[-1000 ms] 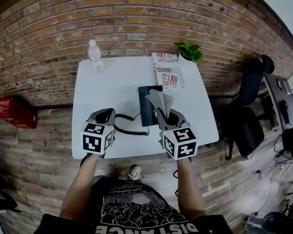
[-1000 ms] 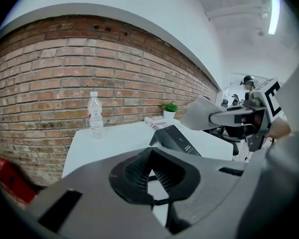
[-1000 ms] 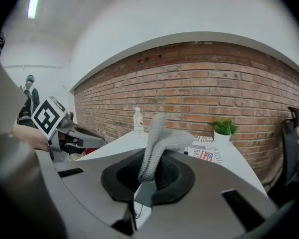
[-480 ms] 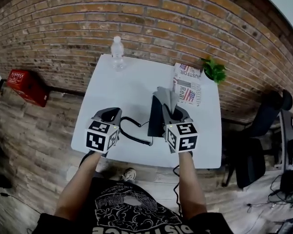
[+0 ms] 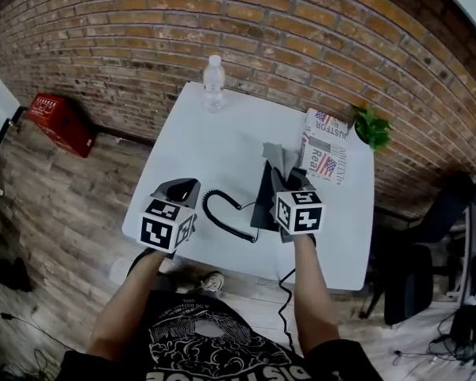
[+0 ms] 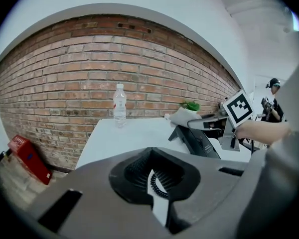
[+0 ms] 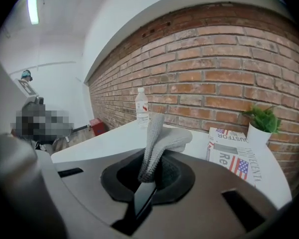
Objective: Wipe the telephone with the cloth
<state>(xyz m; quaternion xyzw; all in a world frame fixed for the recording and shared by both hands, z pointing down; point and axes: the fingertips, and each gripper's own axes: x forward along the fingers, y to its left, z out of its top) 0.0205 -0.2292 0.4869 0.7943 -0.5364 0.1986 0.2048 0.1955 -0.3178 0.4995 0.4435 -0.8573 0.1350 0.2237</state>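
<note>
Over the last second our view swings to the right along the white table. The right gripper carries the grey cloth from above the middle of the black telephone toward its far end. Its jaws are pressed onto a bunched fold of the cloth. In the right gripper view the fold stands up out of the jaws and flops forward, with the dark telephone showing in the slit beneath.

The telephone stands propped at a slant near the front right of the table, just left of the newspaper. Its coiled cord loops out to the left. We cannot tell whether the cloth touches the telephone at this instant or hangs just above it.

The left gripper keeps its place over the front left of the table, near the cord. Its jaws are drawn almost together, with only a thin slit between them and nothing held. It touches neither the telephone nor the cord.

The shift reads to us as a wiping stroke under way along the telephone's length, so the task looks well started. With nothing steadying the telephone, we judge that a firm stroke could push it or tip it.

A water bottle at the far edge and a small plant stand well apart from the work.
</note>
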